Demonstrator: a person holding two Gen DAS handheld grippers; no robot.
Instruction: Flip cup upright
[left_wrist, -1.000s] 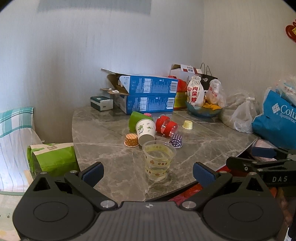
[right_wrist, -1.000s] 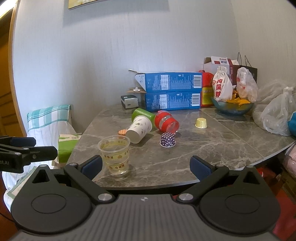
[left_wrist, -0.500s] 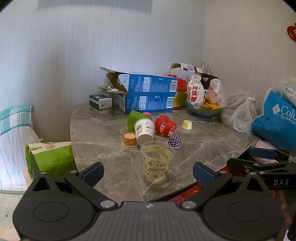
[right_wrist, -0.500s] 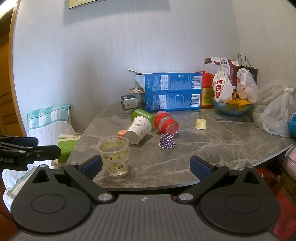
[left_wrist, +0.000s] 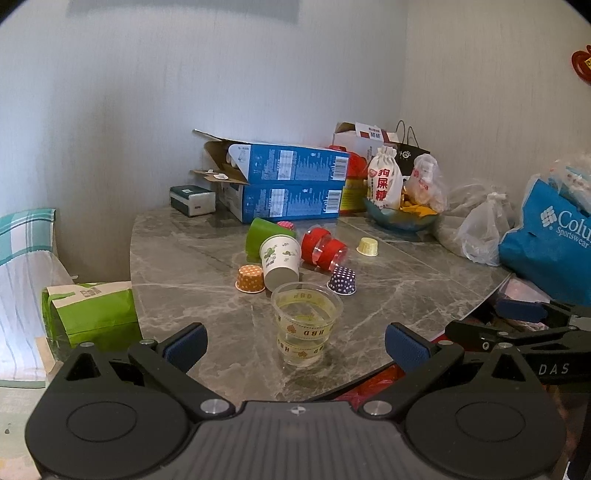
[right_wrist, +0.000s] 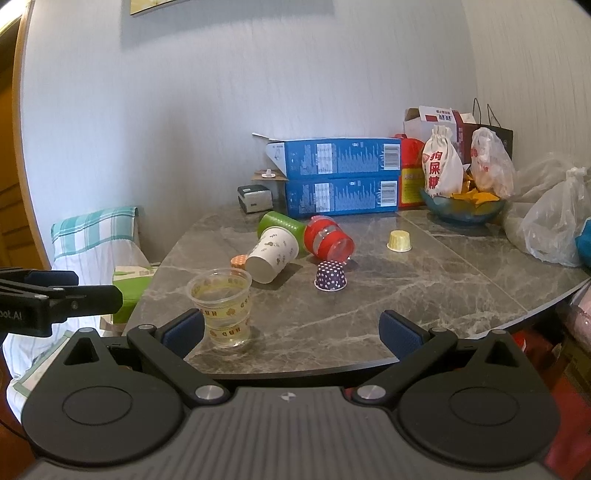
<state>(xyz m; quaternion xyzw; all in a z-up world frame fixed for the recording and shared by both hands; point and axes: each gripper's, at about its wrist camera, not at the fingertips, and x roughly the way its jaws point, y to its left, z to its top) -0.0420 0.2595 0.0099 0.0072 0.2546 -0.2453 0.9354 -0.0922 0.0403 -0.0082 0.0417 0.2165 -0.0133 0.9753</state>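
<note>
A clear plastic cup (left_wrist: 306, 323) stands upright near the front edge of the marble table (left_wrist: 184, 266); it also shows in the right wrist view (right_wrist: 222, 308). Behind it a white paper cup (left_wrist: 279, 261) (right_wrist: 272, 254), a green cup (left_wrist: 264, 236) (right_wrist: 277, 225) and a red cup (left_wrist: 323, 248) (right_wrist: 328, 242) lie on their sides. My left gripper (left_wrist: 295, 345) is open and empty, just short of the clear cup. My right gripper (right_wrist: 291, 330) is open and empty at the table edge, with the clear cup by its left finger.
Small upside-down cupcake liners lie around: orange (left_wrist: 250, 279), purple dotted (right_wrist: 331, 276), yellow (right_wrist: 398, 241). Blue boxes (right_wrist: 340, 177), a bowl with bags (right_wrist: 461, 206) and plastic bags (right_wrist: 554, 225) crowd the back and right. A green package (left_wrist: 88, 310) sits left of the table.
Both grippers have drifted slightly; the clear cup sits a little lower and nearer in the left wrist view. Nothing was grasped or moved on the table.
</note>
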